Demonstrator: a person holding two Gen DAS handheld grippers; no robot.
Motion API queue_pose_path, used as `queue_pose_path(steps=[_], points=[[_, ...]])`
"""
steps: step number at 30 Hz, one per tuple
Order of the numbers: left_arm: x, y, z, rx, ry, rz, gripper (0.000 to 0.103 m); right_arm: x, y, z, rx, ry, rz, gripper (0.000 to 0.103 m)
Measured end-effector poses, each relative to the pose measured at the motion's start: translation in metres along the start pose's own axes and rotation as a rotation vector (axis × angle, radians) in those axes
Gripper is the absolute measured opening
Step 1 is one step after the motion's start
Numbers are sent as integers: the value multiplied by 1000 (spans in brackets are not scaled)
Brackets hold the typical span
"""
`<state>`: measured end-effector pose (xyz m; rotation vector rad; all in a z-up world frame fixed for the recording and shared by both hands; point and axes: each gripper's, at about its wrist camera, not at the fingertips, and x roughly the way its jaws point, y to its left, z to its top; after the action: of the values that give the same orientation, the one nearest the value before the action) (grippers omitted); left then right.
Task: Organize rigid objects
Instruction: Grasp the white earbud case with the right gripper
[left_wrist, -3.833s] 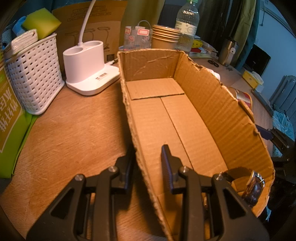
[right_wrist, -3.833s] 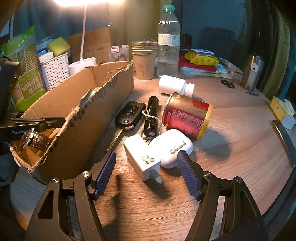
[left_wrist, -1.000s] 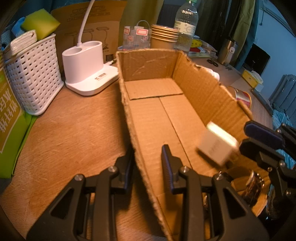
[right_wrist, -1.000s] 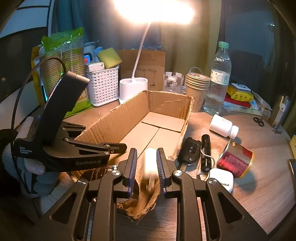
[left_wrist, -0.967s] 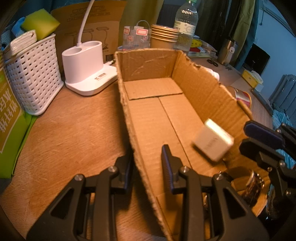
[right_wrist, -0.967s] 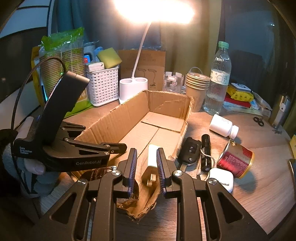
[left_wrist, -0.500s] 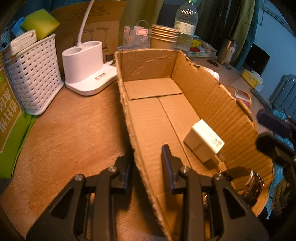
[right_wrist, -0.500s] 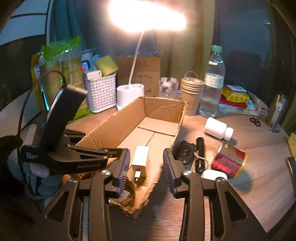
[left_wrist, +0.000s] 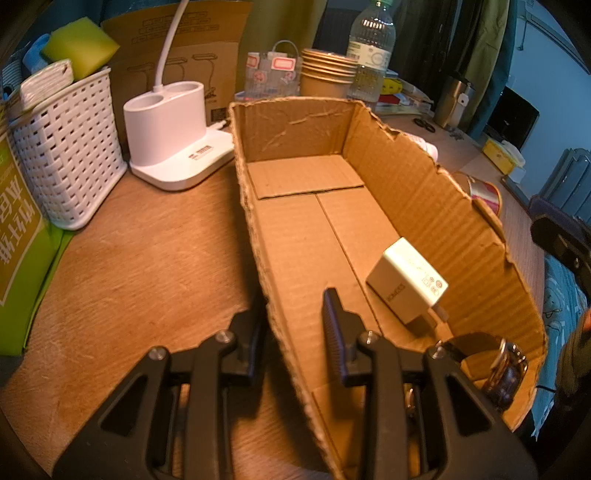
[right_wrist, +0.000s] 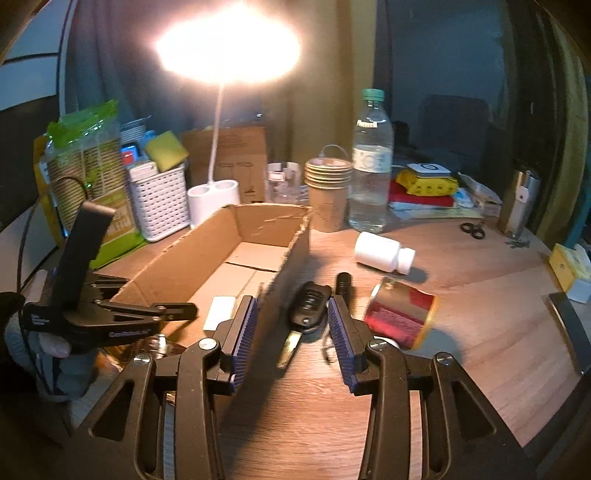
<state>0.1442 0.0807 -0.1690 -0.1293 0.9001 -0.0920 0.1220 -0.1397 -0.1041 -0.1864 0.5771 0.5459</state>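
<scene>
The open cardboard box (left_wrist: 424, 206) lies on the wooden table. My left gripper (left_wrist: 293, 332) is shut on its near left wall, and a hand holds that gripper (right_wrist: 186, 308) at the left of the right wrist view. A white charger (left_wrist: 406, 284) lies on the box floor, beside a wristwatch (left_wrist: 506, 369) in the near corner. My right gripper (right_wrist: 293, 332) hovers open and empty above the box's right wall. Beyond it on the table lie a black car key (right_wrist: 308, 301), a flashlight (right_wrist: 342, 280), a red can (right_wrist: 400, 310) and a white pill bottle (right_wrist: 384, 253).
A white basket (left_wrist: 70, 155), a lamp base (left_wrist: 170, 125) and a green bag (left_wrist: 18, 258) stand left of the box. Stacked paper cups (right_wrist: 328, 192) and a water bottle (right_wrist: 370, 166) stand behind it. Scissors (right_wrist: 472, 229) lie far right.
The right gripper opened and let go of the white charger, which dropped onto the box floor. That gripper then drew back to the right, out of the box. The left gripper kept still.
</scene>
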Motion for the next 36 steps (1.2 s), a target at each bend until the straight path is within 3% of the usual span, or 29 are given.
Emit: queue_pose_path(steps=[5, 9, 36], points=[[0, 0, 0, 0, 0, 0, 31, 1, -12, -2, 21, 5, -34, 44], [0, 0, 0, 0, 0, 0, 31, 4, -21, -5, 34, 12, -58, 51], [0, 0, 0, 0, 0, 0, 31, 29, -48, -26, 105, 105, -120, 53]])
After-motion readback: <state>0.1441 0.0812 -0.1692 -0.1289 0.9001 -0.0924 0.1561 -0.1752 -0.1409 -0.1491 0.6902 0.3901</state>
